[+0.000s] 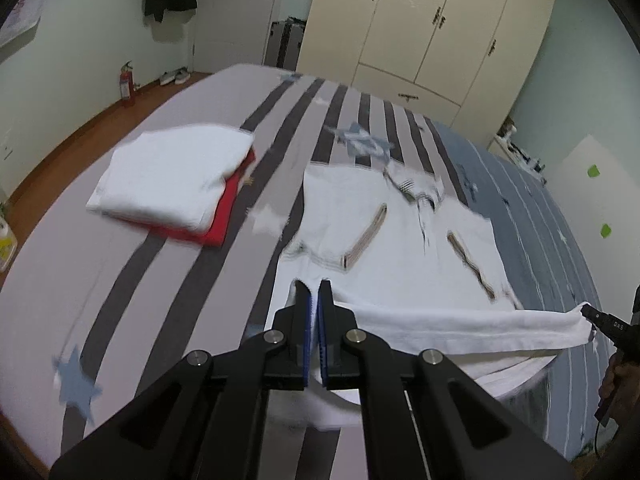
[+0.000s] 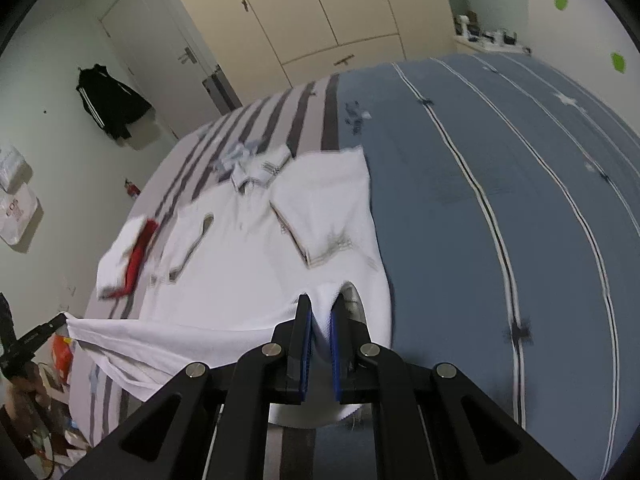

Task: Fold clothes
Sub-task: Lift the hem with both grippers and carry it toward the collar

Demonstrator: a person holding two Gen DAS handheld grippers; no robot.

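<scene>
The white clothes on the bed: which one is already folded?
The white garment lying on top of the red garment is folded into a neat square. The other, the white shirt, is spread out, its hem pinched by the left gripper and right gripper.

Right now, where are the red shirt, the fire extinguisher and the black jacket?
Folded red shirt [image 1: 224,216]: left wrist view, exposed edge.
Red fire extinguisher [image 1: 126,85]: left wrist view, body.
Black hanging jacket [image 2: 110,104]: right wrist view, chest.

Motion blur softens the white shirt [image 1: 404,236] and its collar print. The red garment [image 1: 222,216] lies mostly hidden beneath a folded white one [image 1: 172,172]. The hem's pinched edge vanishes between the fingers [image 2: 302,320].
</scene>
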